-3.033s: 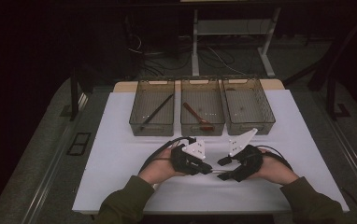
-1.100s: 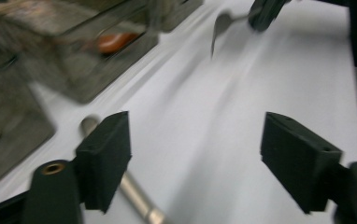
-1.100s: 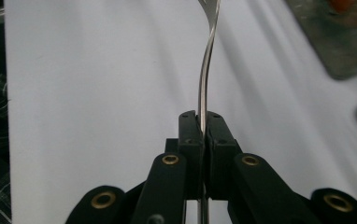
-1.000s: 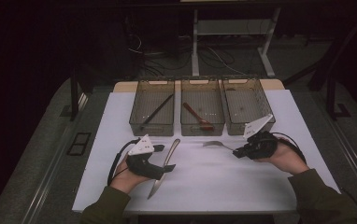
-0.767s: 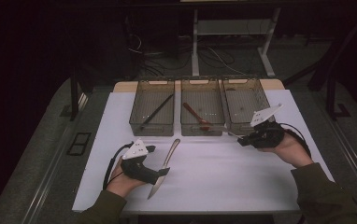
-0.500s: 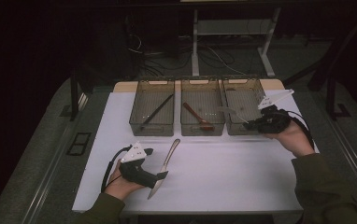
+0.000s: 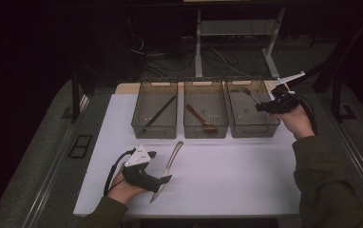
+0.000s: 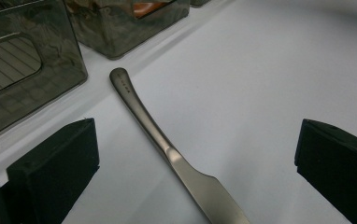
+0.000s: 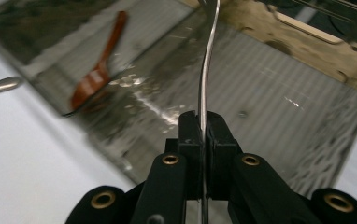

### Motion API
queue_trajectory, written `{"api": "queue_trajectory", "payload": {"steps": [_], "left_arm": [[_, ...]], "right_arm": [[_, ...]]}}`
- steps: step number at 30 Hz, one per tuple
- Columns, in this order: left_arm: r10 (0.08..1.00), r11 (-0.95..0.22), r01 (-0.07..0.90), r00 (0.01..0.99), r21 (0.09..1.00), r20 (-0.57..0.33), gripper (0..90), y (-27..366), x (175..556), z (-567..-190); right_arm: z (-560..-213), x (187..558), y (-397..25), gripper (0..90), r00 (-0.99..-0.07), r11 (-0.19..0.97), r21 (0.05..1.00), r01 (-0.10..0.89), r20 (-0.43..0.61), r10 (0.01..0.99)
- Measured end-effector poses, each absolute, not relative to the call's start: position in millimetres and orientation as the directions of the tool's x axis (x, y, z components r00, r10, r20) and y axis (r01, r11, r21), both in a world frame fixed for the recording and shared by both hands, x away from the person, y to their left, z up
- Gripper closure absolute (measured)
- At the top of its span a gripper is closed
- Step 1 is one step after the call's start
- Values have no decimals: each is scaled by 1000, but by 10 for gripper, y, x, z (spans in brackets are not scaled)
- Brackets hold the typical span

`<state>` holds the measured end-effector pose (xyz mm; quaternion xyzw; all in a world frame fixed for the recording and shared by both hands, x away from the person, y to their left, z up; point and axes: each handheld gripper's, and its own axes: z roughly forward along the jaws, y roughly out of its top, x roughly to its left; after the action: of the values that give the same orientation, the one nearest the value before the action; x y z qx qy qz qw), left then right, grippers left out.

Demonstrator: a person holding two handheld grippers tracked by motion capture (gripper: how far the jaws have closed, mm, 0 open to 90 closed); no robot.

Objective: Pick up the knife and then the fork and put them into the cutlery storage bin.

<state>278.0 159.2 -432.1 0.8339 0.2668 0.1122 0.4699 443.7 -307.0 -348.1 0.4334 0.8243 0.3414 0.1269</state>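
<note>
Three smoky transparent bins stand in a row at the far side of the white surface (image 7: pixel 246 171). The left bin (image 7: pixel 154 110) holds a dark thin stick lying diagonally. The middle bin (image 7: pixel 206 110) holds a reddish-brown wooden spoon (image 7: pixel 201 119), also seen in the right gripper view (image 9: pixel 97 70). Over the right bin (image 7: pixel 252 110) the right hand-held gripper (image 7: pixel 265 107) hovers with its jaws pressed together on the handle of a slim metal utensil (image 7: pixel 246 92); its far end reaches over the bin's inside. In the right gripper view the thin metal handle (image 9: pixel 206 70) rises from between the pinching jaws above the bin's ribbed floor.

Near the left front of the surface, the left hand-held gripper (image 7: pixel 164 179) rests with its jaws spread wide. A metal knife (image 7: pixel 168 169) lies flat on the surface just beside it, handle pointing toward the bins. In the left gripper view the knife (image 8: pixel 167 144) lies between the two open jaws, touching neither.
</note>
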Motion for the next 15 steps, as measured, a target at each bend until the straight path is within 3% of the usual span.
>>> {"api": "queue_trajectory", "payload": {"steps": [15], "left_arm": [[532, -427, 342, 843, 837, -73, 0, 1582, 2781, -4334]], "right_arm": [[-3835, 4814, -3045, 855, -517, 383, 567, 729, 89, 851]]}}
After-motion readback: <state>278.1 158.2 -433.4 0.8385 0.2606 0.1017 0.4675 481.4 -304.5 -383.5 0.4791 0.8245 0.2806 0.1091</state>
